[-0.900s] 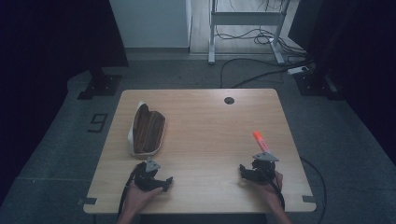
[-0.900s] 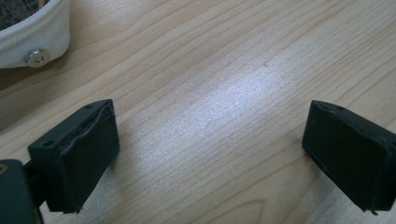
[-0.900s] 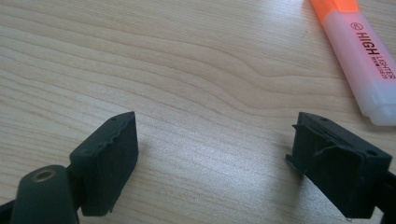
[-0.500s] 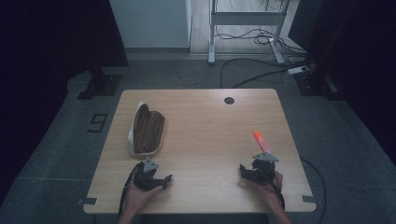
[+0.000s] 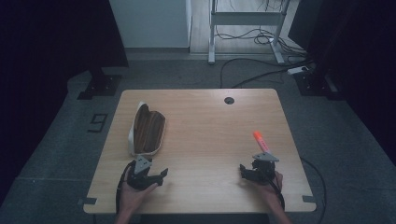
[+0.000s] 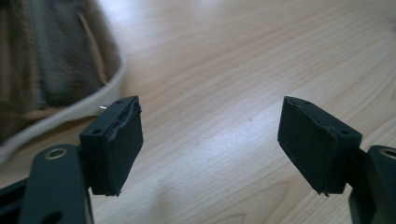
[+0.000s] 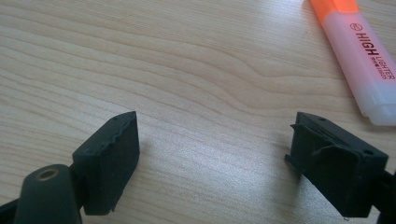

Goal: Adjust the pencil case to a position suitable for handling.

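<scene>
orange highlighter [image 7: 362,51], barrel printed "HIGH LIGHTER"

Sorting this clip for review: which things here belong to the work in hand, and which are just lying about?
In the work:
- orange highlighter, just ahead of the open right gripper
- open pencil case, just ahead of the open left gripper

Lying about:
- table's round cable hole
- cables on the floor beyond the table
- desk frame farther back
</scene>
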A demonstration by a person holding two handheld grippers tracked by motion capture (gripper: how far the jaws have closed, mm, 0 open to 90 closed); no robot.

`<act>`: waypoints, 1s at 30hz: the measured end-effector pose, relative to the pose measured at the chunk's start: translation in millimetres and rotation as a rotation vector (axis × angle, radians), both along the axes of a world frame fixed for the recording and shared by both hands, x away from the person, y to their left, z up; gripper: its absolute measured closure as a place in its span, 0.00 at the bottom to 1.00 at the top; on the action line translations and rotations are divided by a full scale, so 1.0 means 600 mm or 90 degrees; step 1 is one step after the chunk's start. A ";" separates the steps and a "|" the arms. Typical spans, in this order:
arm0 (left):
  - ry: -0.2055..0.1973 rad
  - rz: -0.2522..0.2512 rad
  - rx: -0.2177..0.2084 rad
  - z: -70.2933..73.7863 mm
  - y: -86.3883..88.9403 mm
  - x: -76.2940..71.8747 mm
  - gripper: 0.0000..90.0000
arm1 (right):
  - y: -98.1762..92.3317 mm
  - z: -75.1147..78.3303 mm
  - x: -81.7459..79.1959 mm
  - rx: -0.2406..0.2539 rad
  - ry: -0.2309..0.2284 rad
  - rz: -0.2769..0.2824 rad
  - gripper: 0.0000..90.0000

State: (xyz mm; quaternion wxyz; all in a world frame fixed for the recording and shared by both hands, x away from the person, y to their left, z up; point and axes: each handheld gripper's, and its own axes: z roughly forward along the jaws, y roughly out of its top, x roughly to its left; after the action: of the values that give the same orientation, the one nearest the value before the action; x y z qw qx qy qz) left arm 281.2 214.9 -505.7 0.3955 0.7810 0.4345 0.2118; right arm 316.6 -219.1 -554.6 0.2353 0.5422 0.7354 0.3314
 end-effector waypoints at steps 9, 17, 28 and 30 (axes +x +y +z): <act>-0.041 0.067 -0.033 0.037 0.052 0.001 0.27 | 0.000 0.000 0.000 0.000 -0.001 0.001 0.17; -0.058 0.119 -0.036 0.048 0.089 0.022 0.28 | 0.000 0.000 0.000 0.000 0.000 0.001 0.17; -0.046 0.152 -0.016 0.045 0.115 0.076 0.28 | 0.000 0.000 0.000 0.001 0.000 0.001 0.17; -0.043 0.153 -0.016 0.042 0.118 0.084 0.28 | 0.000 0.000 0.000 0.000 -0.001 0.001 0.17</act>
State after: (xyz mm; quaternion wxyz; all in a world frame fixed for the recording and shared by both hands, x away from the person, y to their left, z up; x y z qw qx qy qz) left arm 331.8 285.8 -480.4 0.3913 0.7106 0.5142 0.2785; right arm 316.7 -219.2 -554.7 0.2352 0.5415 0.7357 0.3320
